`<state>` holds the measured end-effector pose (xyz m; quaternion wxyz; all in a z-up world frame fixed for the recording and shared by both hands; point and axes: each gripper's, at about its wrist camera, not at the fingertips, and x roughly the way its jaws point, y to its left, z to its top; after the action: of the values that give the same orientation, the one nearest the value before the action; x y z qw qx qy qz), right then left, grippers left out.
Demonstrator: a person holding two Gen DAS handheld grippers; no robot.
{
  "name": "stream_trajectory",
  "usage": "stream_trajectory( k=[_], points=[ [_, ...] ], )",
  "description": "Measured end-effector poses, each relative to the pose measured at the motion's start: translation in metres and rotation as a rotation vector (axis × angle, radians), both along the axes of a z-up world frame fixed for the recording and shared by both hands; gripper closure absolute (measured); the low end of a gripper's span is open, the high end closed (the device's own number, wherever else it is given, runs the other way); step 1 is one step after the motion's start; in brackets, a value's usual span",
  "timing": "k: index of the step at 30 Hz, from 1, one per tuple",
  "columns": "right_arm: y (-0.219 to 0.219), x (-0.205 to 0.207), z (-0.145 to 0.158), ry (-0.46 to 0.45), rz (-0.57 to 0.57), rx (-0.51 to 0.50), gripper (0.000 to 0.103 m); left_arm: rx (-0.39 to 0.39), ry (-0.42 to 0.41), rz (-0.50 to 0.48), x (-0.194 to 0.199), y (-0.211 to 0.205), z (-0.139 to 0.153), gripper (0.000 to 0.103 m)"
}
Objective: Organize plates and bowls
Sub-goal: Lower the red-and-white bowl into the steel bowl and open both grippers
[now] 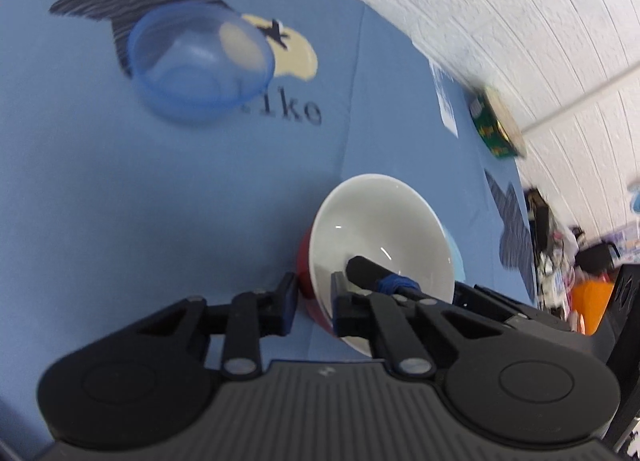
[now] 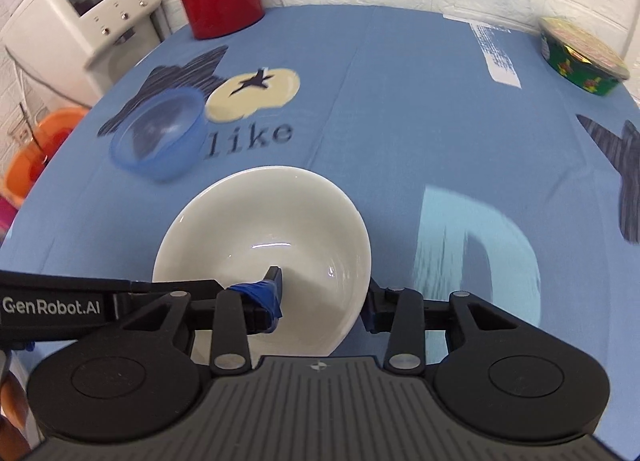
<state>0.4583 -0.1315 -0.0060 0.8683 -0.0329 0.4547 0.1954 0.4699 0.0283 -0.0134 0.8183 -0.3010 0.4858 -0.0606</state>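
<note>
Closest to the lens, both black tools are working on one white bowl (image 2: pixel 264 229), red on the outside, low over the blue cloth of the counter (image 2: pixel 400 101). The left tool (image 1: pixel 314 301) has the bowl's wall between its fingers, one against the red outside and one inside, with no gap that I can make out. I'd call that a firm pinch on the rim. The right tool (image 2: pixel 324 301) straddles the opposite rim with a wide gap. Its blue-taped finger is well inside the bowl and the other is just at the outer wall, so it looks spread and not gripping. Two tools on opposite rims suggests one steadies the bowl while the other takes over or guides it. The bowl looks tilted in the left view, and whether it rests on the cloth I can't tell.

A clear blue bowl (image 2: pixel 160 137) sits farther back to the left, well apart, and seems the likely partner for stacking.

For writing, the left tool's side reads "GenRobot.AI" in the right wrist view. The cloth is printed with "like" just beside the blue bowl. A white label strip (image 2: pixel 496 53) on the cloth and the patterned green tin (image 2: pixel 580 57) are too blurred to read.
</note>
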Motion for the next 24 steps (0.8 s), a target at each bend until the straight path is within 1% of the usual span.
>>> stream_trajectory(
  k=[3, 10, 13, 18, 24],
  points=[
    [-0.007, -0.039, 0.008, -0.005, -0.003, 0.006, 0.076, -0.014, 0.006, -0.04, -0.036, -0.004, 0.007, 0.099],
    [-0.017, -0.132, 0.033, -0.053, -0.008, 0.002, 0.075, 0.014, -0.038, -0.129, -0.125, -0.017, 0.038, 0.099],
    [-0.018, -0.167, 0.038, -0.068, -0.014, -0.002, 0.074, 0.02, -0.056, -0.161, -0.157, -0.02, 0.046, 0.099],
    [-0.019, -0.21, 0.028, -0.048, -0.024, -0.013, 0.073, 0.042, -0.059, -0.212, -0.2, -0.021, 0.043, 0.099],
    [-0.017, -0.231, 0.003, -0.004, -0.031, -0.017, 0.072, 0.057, -0.014, -0.235, -0.22, -0.023, 0.021, 0.099]
  ],
)
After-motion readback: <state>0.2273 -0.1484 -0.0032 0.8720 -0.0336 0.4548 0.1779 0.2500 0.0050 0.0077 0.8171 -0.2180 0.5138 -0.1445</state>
